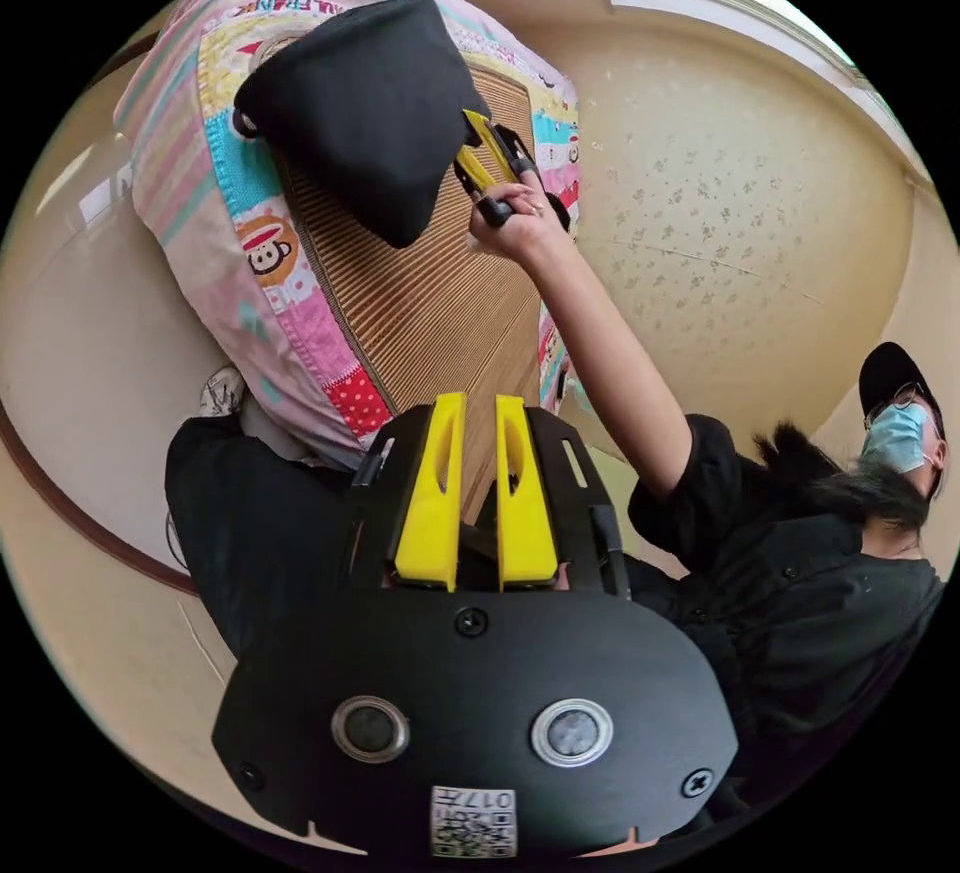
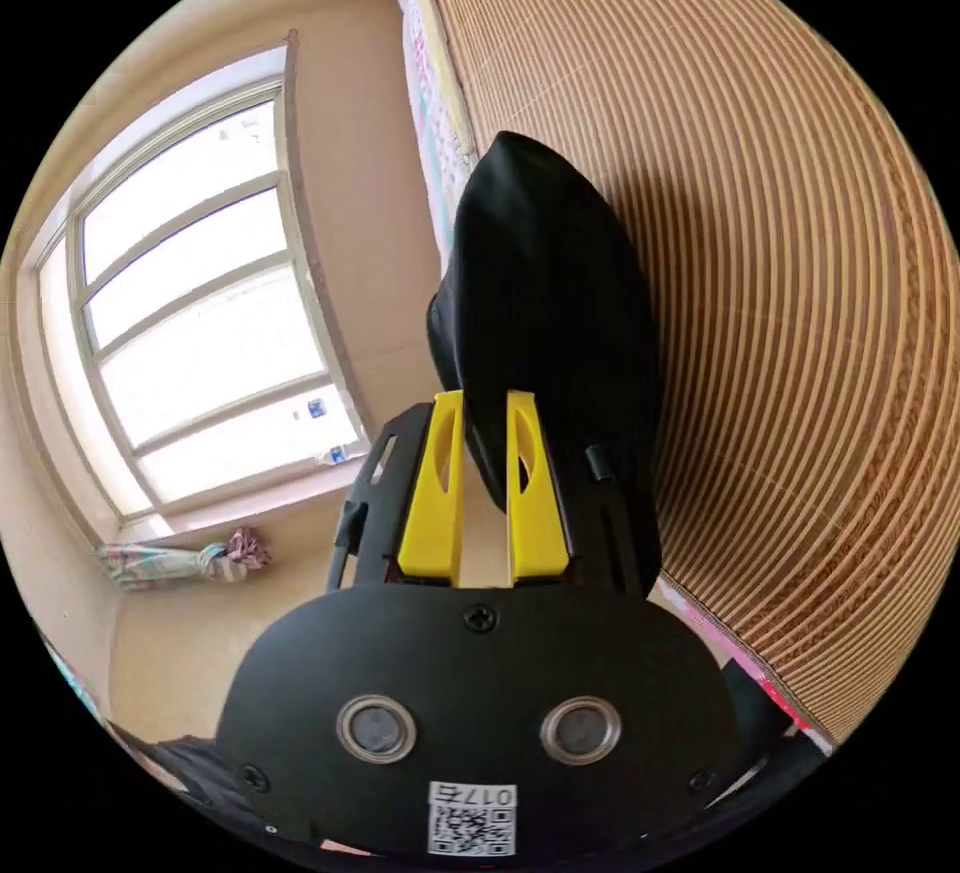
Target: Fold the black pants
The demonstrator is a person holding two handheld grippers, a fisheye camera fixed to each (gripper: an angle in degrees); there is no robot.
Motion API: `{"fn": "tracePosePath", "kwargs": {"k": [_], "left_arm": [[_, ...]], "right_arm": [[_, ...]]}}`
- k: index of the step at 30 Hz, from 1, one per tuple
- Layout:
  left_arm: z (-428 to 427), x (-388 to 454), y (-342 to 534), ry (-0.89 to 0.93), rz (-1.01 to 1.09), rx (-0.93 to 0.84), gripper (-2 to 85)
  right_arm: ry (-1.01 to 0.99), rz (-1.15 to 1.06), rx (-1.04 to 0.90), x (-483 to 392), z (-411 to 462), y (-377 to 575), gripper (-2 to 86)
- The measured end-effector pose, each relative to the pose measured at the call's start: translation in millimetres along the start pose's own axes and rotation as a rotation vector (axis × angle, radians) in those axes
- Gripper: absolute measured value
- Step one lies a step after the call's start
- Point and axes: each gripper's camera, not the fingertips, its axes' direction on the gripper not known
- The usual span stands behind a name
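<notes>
So the black pants (image 1: 365,108) look pretty much folded already. They're one compact dark bundle, held up over the striped bamboo mat (image 1: 430,313) that covers the bed, not lying flat on it. Whether the lower end of the bundle brushes the mat, I can't tell.

The right tongs (image 2: 485,438) have their yellow jaws close together with an edge of the pants pinched between them. In the left gripper view you can see those same tongs out at the far end of the mat, in the person's hand (image 1: 520,218), touching the side of the bundle.

The left tongs (image 1: 478,488) are at the near end of the mat, jaws narrow with just a thin slit between them and nothing in them as far as I can make out.

My guess is what's left is just setting the bundle down on the mat and maybe neatening it. No loose legs are hanging out.

Count: one pair of pants, two sets of tongs, one mat, one patchwork quilt (image 1: 250,243) under the mat, one window (image 2: 200,333) off to the side.
</notes>
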Motion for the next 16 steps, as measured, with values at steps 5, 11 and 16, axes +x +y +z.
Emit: {"fn": "tracePosePath", "kwargs": {"k": [5,11,16], "left_arm": [[35,8,-26,-0.115,0.150,-0.089,5.6],[138,68,-65,-0.380,0.625,-0.391,7.1],[269,97,-55,-0.491,1.030,-0.752,7.7]], "right_arm": [[0.210,-0.150,-0.089,-10,-98,104,1.6],[0.787,-0.145,0.119,-62,-296,276,0.8],[1.185,-0.271,0.663,-181,-428,456,0.7]]}}
